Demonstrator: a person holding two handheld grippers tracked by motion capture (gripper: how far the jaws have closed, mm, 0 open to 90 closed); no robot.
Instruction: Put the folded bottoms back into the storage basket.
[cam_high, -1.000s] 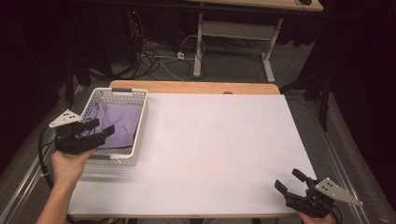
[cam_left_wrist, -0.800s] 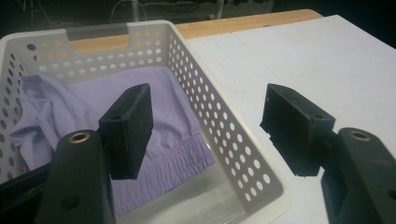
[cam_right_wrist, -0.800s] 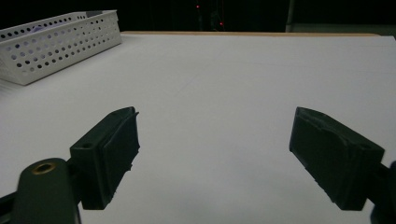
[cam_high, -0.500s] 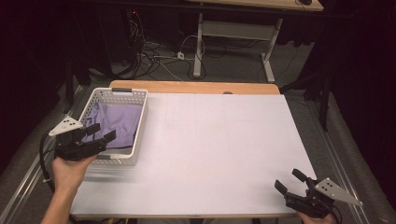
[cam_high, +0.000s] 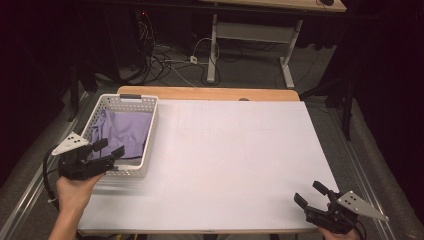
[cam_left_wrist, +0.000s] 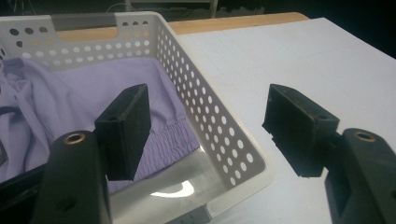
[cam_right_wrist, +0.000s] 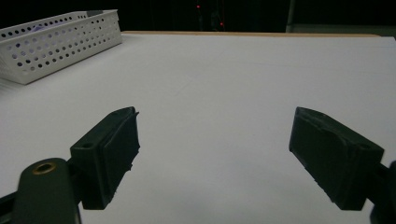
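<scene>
A white perforated basket (cam_high: 151, 131) stands at the table's left, with a purple cloth (cam_high: 124, 131) crumpled inside it. My left gripper (cam_high: 111, 148) hovers over the basket's near end, open, with nothing between its fingers. In the left gripper view the left gripper (cam_left_wrist: 210, 126) straddles the basket's right wall (cam_left_wrist: 219, 130): one jaw stands above the purple cloth (cam_left_wrist: 84, 93), the other above the white tabletop. My right gripper (cam_high: 307, 192) rests near the table's front right corner, open and holding nothing. In the right gripper view the right gripper (cam_right_wrist: 212, 149) points across the tabletop, with the basket (cam_right_wrist: 56, 42) far off at the left.
The white tabletop (cam_high: 240, 150) spreads from the basket to the right edge. A strip of wooden table (cam_high: 210, 93) shows along the back. Beyond it are cables and desk legs (cam_high: 215, 55) on the dark floor.
My left gripper has drawn back a little toward the table's near edge, still over the basket. The right gripper has stayed put.
</scene>
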